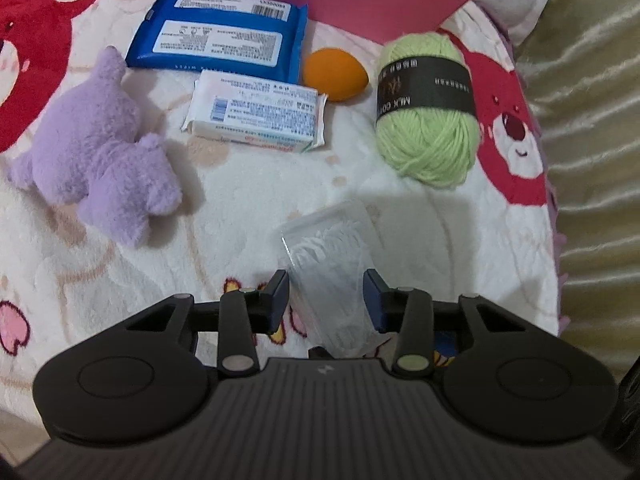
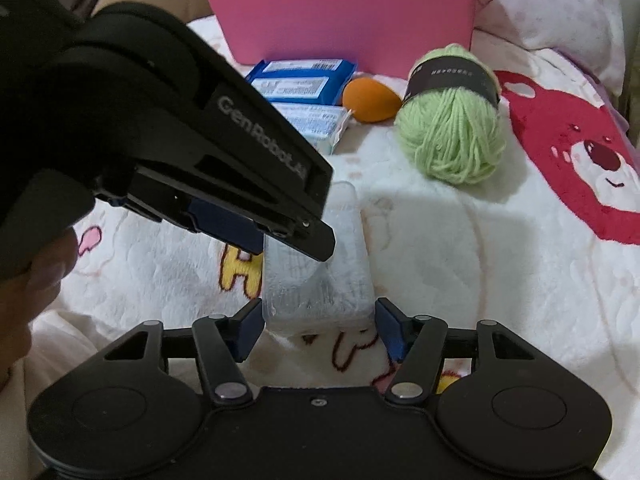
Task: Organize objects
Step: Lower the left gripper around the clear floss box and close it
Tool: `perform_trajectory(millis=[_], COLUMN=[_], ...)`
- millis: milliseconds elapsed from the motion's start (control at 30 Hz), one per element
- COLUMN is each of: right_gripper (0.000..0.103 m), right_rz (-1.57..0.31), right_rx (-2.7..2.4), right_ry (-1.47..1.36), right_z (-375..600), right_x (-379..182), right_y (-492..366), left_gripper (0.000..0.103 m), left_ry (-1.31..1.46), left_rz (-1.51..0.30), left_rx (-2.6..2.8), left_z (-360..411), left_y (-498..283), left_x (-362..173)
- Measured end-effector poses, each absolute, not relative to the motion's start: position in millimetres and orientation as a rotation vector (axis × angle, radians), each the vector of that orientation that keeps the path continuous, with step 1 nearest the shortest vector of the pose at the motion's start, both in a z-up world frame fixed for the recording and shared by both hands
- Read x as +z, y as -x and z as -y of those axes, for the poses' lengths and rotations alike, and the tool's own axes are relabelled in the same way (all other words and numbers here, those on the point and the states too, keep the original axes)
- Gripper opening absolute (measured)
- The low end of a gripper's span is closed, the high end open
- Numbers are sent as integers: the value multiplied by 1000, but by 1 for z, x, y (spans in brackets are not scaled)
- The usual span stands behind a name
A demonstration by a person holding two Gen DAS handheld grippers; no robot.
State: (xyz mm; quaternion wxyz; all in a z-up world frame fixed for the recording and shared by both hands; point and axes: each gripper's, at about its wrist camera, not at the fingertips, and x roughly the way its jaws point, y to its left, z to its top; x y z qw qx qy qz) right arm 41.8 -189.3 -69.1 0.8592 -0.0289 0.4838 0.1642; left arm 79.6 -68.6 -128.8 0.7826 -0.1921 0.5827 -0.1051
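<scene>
Both tools sit at one clear plastic box [image 1: 332,264] of white picks, which lies on the blanket [image 1: 240,200] of a bed; the step in hand looks like the pick-up of this box, the first thing to go into the pink box [image 2: 348,16] far ahead of both tools.

The left tool [image 1: 326,292] has its jaws drawn in on either side of the clear box; the pads meet its sides, so I judge it clamped on the box, though the blur leaves a little doubt. The right tool [image 2: 320,320] straddles the near end of the same box; its jaws stand partly apart, the pads just beside the box walls, and I cannot tell whether they press on it.

Ahead of the left tool lie a white tissue pack [image 1: 256,112], a blue wipes pack [image 1: 220,32], an orange sponge [image 1: 334,74] and, ahead to its right, a green yarn ball [image 1: 428,108]; a purple plush toy [image 1: 100,144] lies ahead to its left.

The next move calls for one firm hold; two tools on a small slippery box may fight each other, so one should probably let go before the lift; then the box must rise clear of the soft blanket and travel forward over the packs to the pink box.
</scene>
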Motion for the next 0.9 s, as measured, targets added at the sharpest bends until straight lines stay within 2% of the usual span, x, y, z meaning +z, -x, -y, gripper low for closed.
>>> perform_trajectory(millis=[267, 500, 900], right_gripper=[65, 67, 63], right_rz=[-993, -1017, -984], right_rx=[386, 396, 412], right_ry=[-63, -24, 35], right_z=[188, 173, 159], right_x=[-71, -74, -66], right_y=[-58, -67, -55], left_gripper=[34, 34, 34], left_ry=[379, 435, 352], left_rz=[-1224, -1234, -1177], left_rx=[-202, -181, -194], left_z=[52, 36, 46], left_y=[-90, -95, -86], left_x=[-118, -129, -124])
